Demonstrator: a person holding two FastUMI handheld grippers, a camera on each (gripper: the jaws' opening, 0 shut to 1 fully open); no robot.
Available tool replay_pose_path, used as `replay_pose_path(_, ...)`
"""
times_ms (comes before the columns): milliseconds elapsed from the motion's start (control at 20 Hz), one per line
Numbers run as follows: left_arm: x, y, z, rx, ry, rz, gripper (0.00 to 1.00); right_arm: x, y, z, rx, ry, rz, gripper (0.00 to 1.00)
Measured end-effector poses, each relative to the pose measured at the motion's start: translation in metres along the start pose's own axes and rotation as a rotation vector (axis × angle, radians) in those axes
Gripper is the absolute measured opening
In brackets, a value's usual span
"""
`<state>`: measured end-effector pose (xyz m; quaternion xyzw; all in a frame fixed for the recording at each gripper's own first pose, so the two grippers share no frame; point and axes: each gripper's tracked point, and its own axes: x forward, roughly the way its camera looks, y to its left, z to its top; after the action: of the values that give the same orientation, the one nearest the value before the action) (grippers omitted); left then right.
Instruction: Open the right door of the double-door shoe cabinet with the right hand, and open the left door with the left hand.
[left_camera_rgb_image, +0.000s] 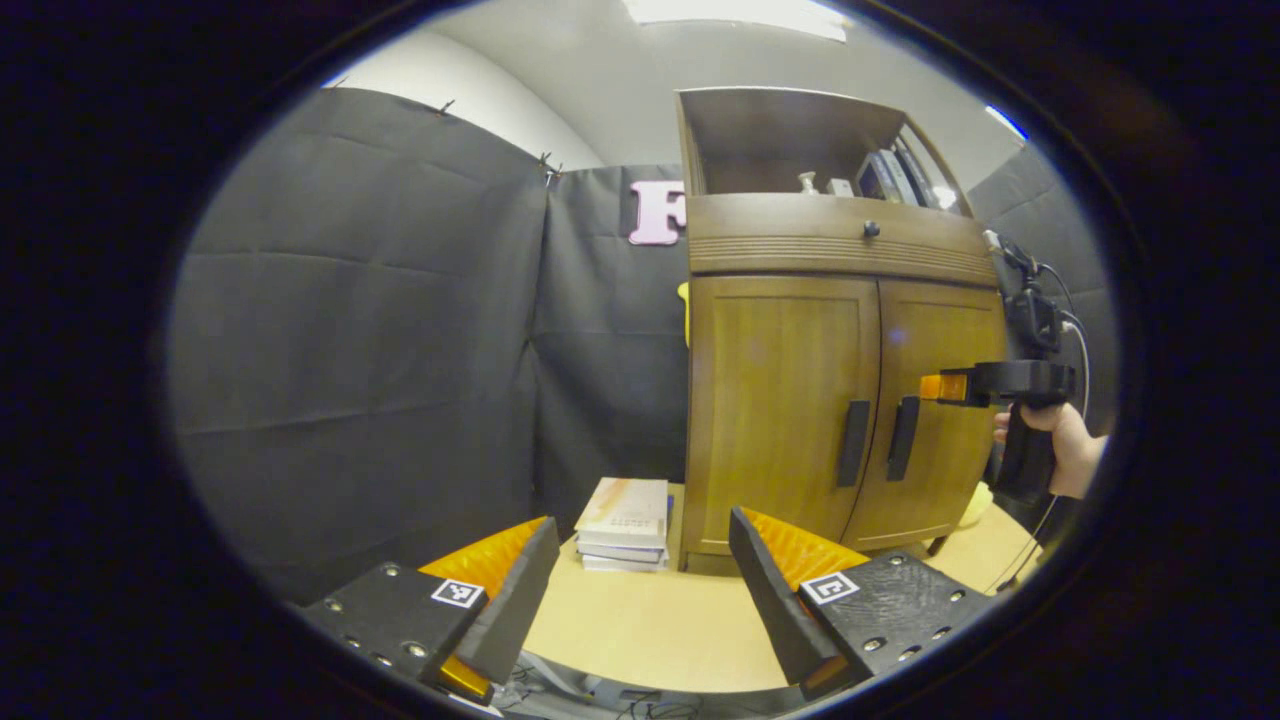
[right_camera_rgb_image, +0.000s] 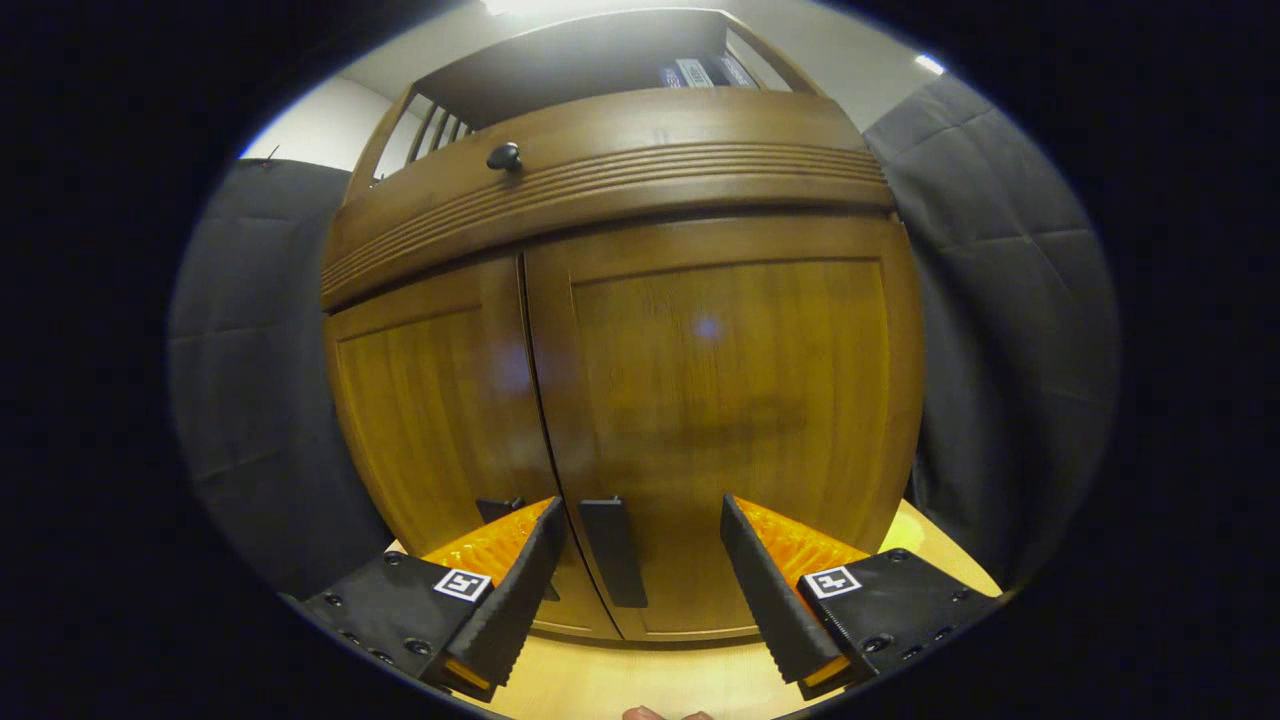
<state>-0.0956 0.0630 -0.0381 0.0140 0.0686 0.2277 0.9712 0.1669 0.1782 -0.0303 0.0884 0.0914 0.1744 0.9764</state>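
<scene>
The wooden shoe cabinet (left_camera_rgb_image: 780, 400) stands on the table with both doors shut. In the left gripper view its left door (left_camera_rgb_image: 775, 410) and right door (left_camera_rgb_image: 945, 450) each carry a black vertical handle, the left handle (left_camera_rgb_image: 853, 442) and the right handle (left_camera_rgb_image: 903, 438). My left gripper (left_camera_rgb_image: 643, 520) is open and empty, well back from the cabinet. A hand holds my right gripper (left_camera_rgb_image: 940, 387) close to the right door. In the right gripper view that gripper (right_camera_rgb_image: 640, 515) is open, and the right door handle (right_camera_rgb_image: 612, 565) lies between its fingers, untouched. The left handle (right_camera_rgb_image: 497, 508) is half hidden.
A stack of books (left_camera_rgb_image: 625, 525) lies on the light wooden table (left_camera_rgb_image: 650, 630) just left of the cabinet. A drawer with a small knob (left_camera_rgb_image: 871, 228) sits above the doors, under an open shelf (left_camera_rgb_image: 800, 150) holding small items. Black cloth walls surround the booth.
</scene>
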Motion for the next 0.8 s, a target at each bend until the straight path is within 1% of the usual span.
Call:
replay_pose_path(150,0.003,0.0,-0.005,-0.001,0.016,0.019,1.0,0.018,0.002,-0.012,-0.009,0.035,0.007,0.98)
replay_pose_path(350,0.003,-0.003,-0.009,-0.06,0.037,0.047,1.0,0.039,0.004,-0.035,0.0,0.108,0.007,0.98)
replay_pose_path(400,0.003,-0.003,-0.009,-0.069,0.037,0.051,1.0,0.043,0.005,-0.037,-0.001,0.114,0.01,0.93)
replay_pose_path(500,0.004,-0.003,-0.009,-0.077,0.035,0.06,1.0,0.048,0.006,-0.039,-0.014,0.116,0.016,0.93)
replay_pose_path(550,0.004,-0.003,-0.01,-0.079,0.036,0.063,1.0,0.046,0.006,-0.038,-0.023,0.113,0.011,0.97)
replay_pose_path(600,0.004,-0.002,-0.011,-0.082,0.04,0.067,1.0,0.047,0.006,-0.036,-0.029,0.113,0.012,0.96)
replay_pose_path(650,0.004,-0.003,-0.011,-0.086,0.046,0.072,1.0,0.05,0.009,-0.036,-0.026,0.118,0.019,0.89)
replay_pose_path(700,0.004,-0.004,-0.012,-0.091,0.052,0.077,1.0,0.054,0.01,-0.035,-0.028,0.123,0.025,0.87)
replay_pose_path(800,0.003,-0.004,-0.012,-0.098,0.058,0.088,0.99,0.061,0.016,-0.039,-0.025,0.134,0.046,0.65)
